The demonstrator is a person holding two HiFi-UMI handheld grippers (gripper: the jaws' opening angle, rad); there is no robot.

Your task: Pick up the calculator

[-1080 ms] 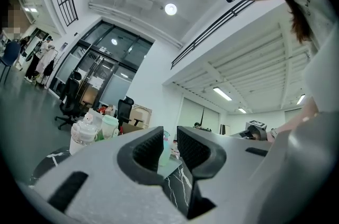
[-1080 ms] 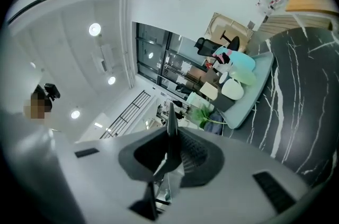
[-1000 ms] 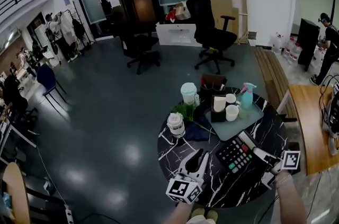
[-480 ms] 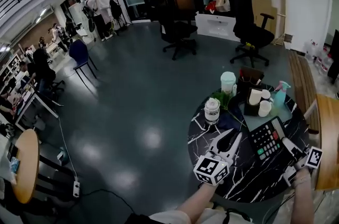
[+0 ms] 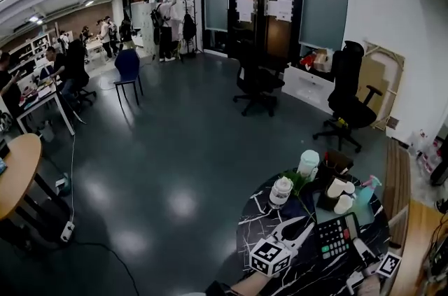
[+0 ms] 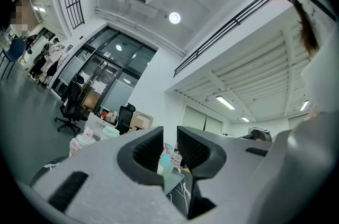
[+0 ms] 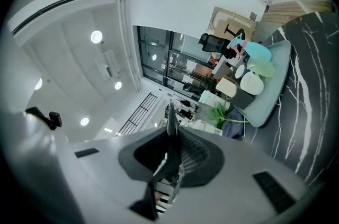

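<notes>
Flat black plastic calculator [image 5: 334,237], right edge of round black marbled table [image 5: 253,220]: judged light, stiff, slick. Right gripper [image 5: 363,252] clamped its thin edge; left gripper [image 6: 169,139] gaped empty.

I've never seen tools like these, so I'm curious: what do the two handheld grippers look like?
The left gripper and the right gripper are pale grey, two-pronged tongs, lined inside with dark ribbed pads. Each carries a cube printed with black-and-white square markers.
</notes>
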